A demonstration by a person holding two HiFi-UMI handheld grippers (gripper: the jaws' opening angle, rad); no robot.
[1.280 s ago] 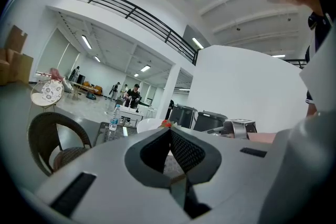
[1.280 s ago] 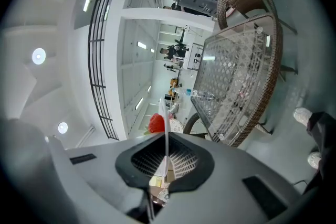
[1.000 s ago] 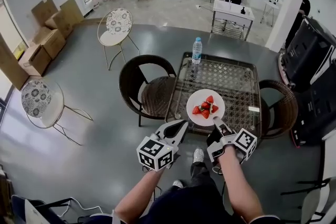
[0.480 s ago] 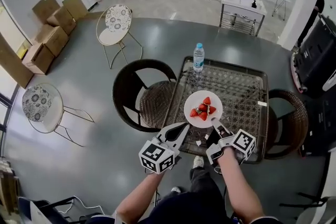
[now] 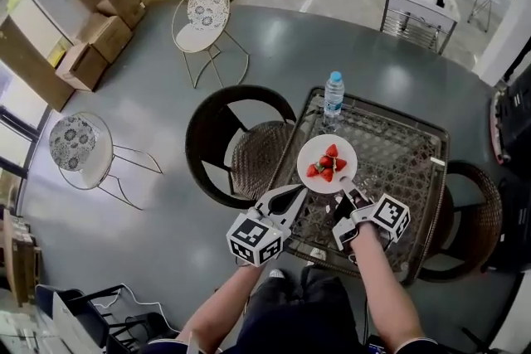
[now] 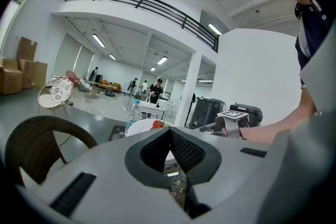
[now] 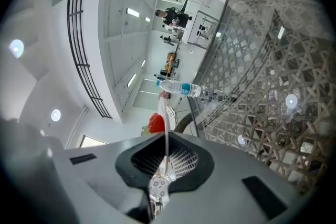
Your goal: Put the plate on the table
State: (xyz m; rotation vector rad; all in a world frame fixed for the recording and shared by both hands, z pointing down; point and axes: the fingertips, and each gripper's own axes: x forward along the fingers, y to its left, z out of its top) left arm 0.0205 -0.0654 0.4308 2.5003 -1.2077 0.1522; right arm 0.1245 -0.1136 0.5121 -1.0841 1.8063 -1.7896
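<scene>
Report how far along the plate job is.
Done: the right gripper has the plate of strawberries clamped by its rim between its fingers. In hand: the plate hangs over the near left part of the table, seemingly not touching the glass top. To do: lower it onto the table and open the fingers. The left gripper is shut, empty, beside the plate.

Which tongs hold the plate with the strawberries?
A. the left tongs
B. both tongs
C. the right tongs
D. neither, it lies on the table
C: the right tongs are shut on the rim of the plate, seen edge-on between them in the right gripper view; the left tongs are shut with nothing between.
</scene>
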